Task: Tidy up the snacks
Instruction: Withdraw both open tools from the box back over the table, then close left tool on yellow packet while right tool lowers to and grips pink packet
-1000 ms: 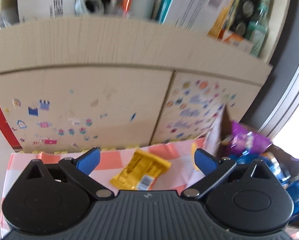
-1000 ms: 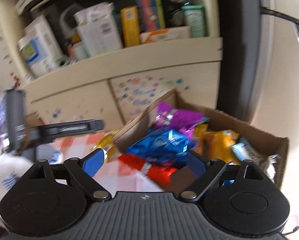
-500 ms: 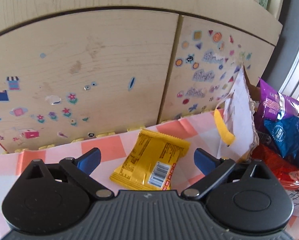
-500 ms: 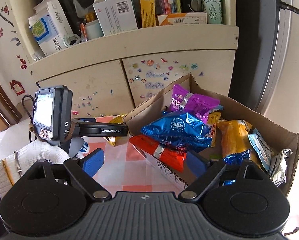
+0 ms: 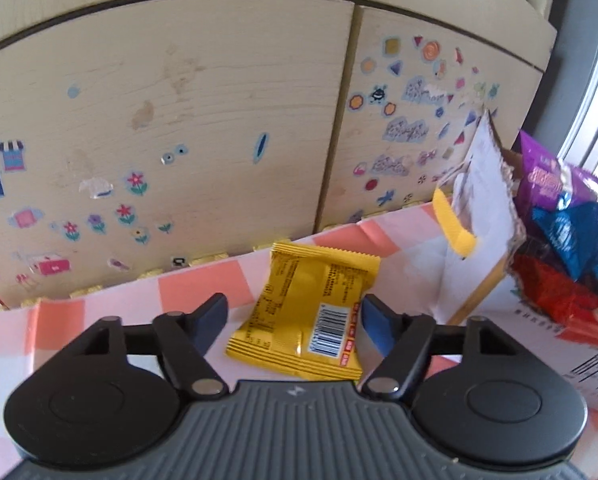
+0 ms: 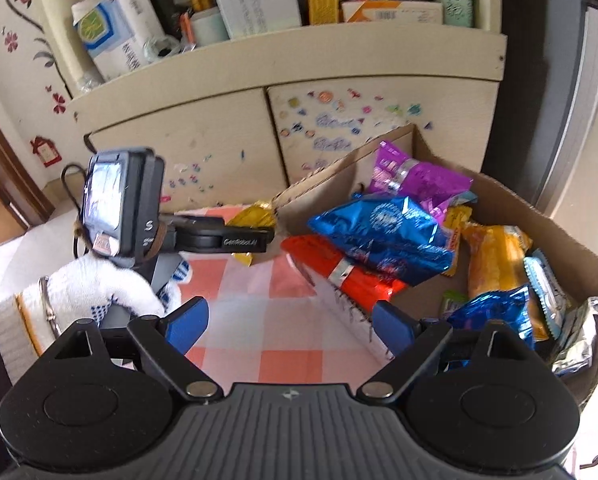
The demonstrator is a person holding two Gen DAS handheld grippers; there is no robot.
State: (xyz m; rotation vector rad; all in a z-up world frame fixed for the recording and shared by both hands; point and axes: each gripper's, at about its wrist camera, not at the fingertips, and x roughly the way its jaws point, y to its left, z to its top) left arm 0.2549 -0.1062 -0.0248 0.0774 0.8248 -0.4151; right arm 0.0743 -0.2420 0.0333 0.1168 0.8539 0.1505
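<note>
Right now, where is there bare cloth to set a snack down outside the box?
Free: the checkered cloth between the gloved hand and the cardboard box wall. Crowded: the box interior, and the strip by the cabinet, where the yellow packet lies between the closing left gripper fingers.

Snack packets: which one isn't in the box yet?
The yellow packet, lying flat on the checked cloth between the left tool fingers; the others are piled inside the cardboard box.

Glossy yellow foil snack packet [image 5: 305, 312] on a smooth checked plastic tablecloth [image 5: 195, 292]; matt brown cardboard box [image 6: 571, 248]; pale wood-grain cabinet doors [image 5: 171, 92]; white knitted glove [image 6: 111, 288].
</note>
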